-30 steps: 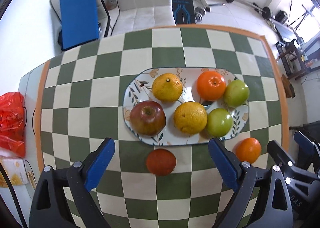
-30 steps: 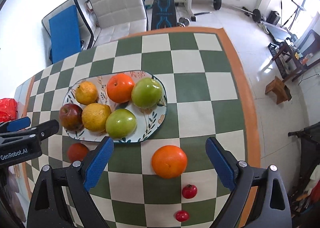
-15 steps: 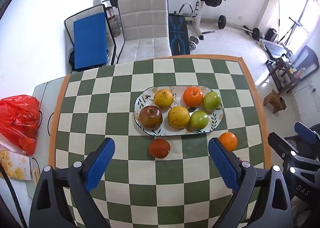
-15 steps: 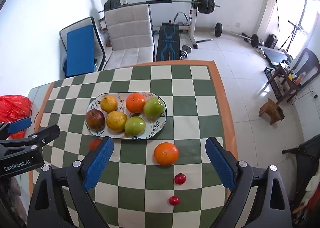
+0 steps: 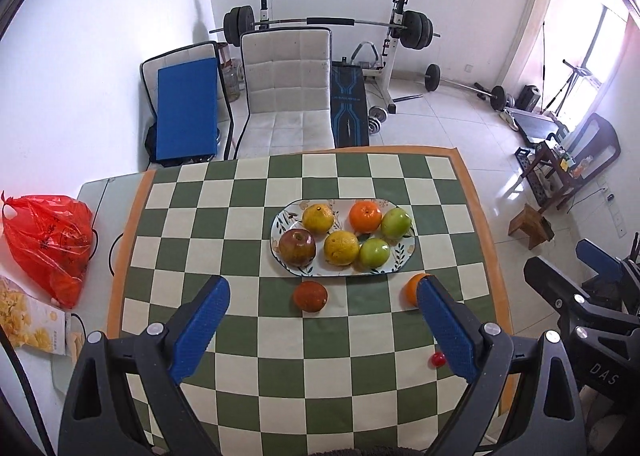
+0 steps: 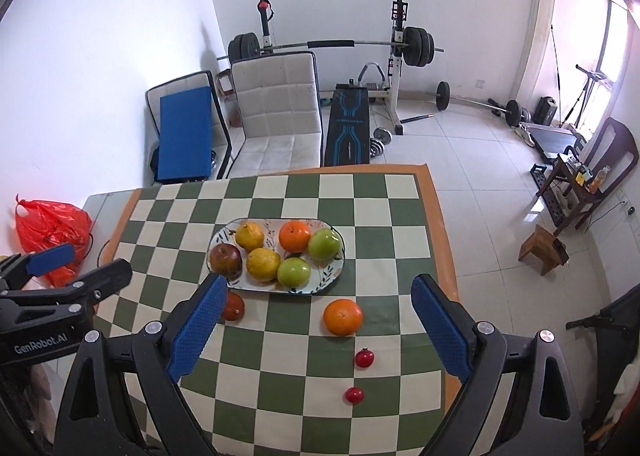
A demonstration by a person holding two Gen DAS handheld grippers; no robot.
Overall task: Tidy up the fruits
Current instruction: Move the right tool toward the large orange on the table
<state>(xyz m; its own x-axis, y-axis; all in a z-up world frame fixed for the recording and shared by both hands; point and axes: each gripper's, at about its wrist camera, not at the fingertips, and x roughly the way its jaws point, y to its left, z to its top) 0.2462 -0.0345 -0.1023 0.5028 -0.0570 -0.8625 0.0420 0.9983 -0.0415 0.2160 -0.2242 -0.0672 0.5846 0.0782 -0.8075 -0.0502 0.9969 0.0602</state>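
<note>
While both grippers gape, plate [image 6: 335,274] lies lengthwise left-to-right.

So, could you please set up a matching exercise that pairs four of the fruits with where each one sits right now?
Things:
1. red apple
2. loose orange
3. dark red fruit
4. two small red fruits

Places:
A. on the cloth, right of the plate's near edge
B. left end of the plate
C. nearest the camera, right side
D. on the cloth, below the apple

Pairs: 1-B, 2-A, 3-D, 4-C
</note>
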